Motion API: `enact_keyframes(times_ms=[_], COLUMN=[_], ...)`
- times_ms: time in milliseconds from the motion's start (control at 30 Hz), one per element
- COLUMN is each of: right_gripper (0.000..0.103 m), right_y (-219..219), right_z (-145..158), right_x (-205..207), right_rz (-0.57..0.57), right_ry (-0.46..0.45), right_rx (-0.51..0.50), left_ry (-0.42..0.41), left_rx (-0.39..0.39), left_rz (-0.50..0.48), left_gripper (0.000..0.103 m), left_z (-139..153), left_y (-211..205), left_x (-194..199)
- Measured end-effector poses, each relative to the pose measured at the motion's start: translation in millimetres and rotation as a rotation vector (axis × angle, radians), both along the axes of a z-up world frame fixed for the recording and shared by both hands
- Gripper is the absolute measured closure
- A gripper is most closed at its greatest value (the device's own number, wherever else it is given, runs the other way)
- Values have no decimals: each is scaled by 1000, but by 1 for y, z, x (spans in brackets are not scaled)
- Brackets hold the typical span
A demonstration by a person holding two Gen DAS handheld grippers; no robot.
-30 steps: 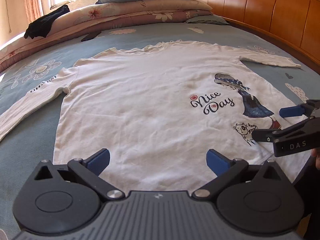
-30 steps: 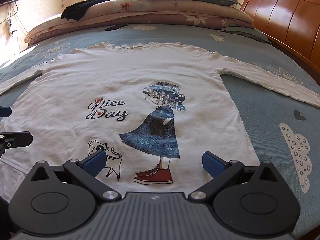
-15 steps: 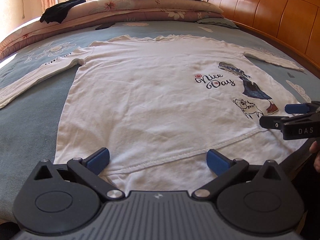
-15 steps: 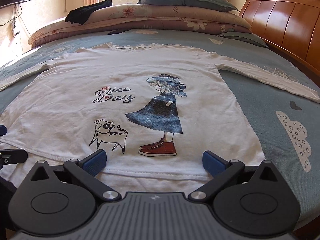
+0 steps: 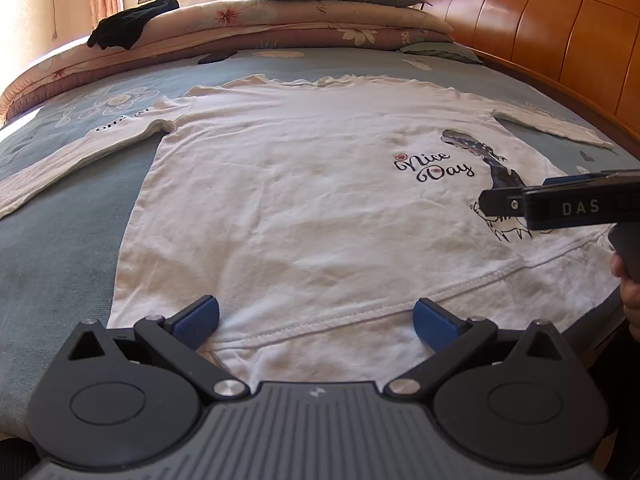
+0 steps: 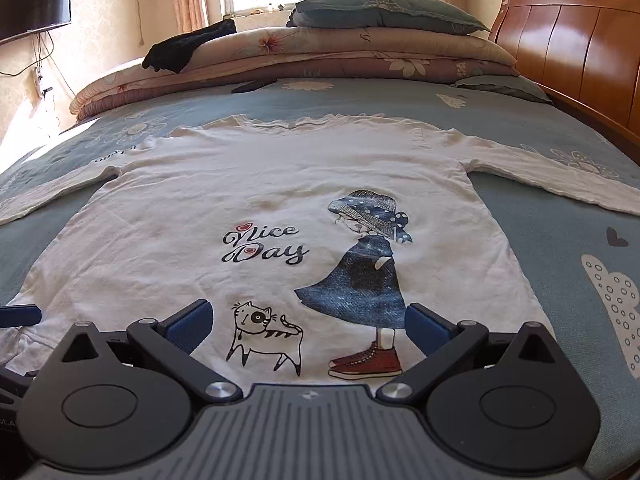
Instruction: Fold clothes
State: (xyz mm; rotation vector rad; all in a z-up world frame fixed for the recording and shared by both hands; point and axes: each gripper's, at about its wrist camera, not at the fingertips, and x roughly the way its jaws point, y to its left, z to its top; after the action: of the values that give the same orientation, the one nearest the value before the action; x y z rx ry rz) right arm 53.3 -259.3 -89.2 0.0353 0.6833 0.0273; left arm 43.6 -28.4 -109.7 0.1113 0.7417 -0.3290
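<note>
A white long-sleeved shirt (image 5: 304, 200) lies flat and face up on the bed, sleeves spread to both sides, hem nearest me. Its print shows "Nice Day", a girl in a blue dress and a cat (image 6: 264, 332). My left gripper (image 5: 316, 320) is open just above the hem, left of the shirt's middle, holding nothing. My right gripper (image 6: 308, 326) is open over the cat and red shoes near the hem's right part, also holding nothing. In the left wrist view the right gripper (image 5: 560, 204) shows side-on at the right, with a hand (image 5: 628, 288) below it.
The bed has a blue-grey patterned sheet (image 6: 560, 264). Folded quilts and a pillow (image 6: 380, 12) are stacked at the far side, with a dark garment (image 6: 188, 46) on them. A wooden headboard (image 5: 560, 28) runs along the right. A wall TV (image 6: 34, 2) hangs far left.
Both grippers pulled back from over the shirt body toward its hem and dropped lower, then edged forward again. Both stayed open. The shirt has not moved.
</note>
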Motion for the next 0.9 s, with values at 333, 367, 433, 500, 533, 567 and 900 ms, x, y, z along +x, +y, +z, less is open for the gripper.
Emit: enact_keyframes(times_ms=[333,367,433,500,533,567,900], right_gripper=[0,0,0,0,0,0,0], right_y=[-5,-6,-5,-3,-1,0,-15], right_z=[-15,-14,-10,-5,-2,-1,-11], right_x=[-33,-38,-41,-35,-31,-26,-13], right_rz=[6,5,5,-4,-11,-18,-25], right_ry=[59,64,72,56,43,33,82], right_rx=[-25,-23,-36,-42,-42,-44,-11], left_ry=[-14,-15,-16,-17,-17,-17,-7], left_rx=[-4,-5,-5,-6,-6,-5,0], left_rz=[-7,-7,-8,-9,-9,-10,-14], left_gripper=[0,0,0,0,0,0,0], left_z=[-1,-1,-1,-1,-1,-1,-1], left_y=[2,2,2,2,2,2,1], left_x=[-2,-2,-2,-2,-2,-2,-1])
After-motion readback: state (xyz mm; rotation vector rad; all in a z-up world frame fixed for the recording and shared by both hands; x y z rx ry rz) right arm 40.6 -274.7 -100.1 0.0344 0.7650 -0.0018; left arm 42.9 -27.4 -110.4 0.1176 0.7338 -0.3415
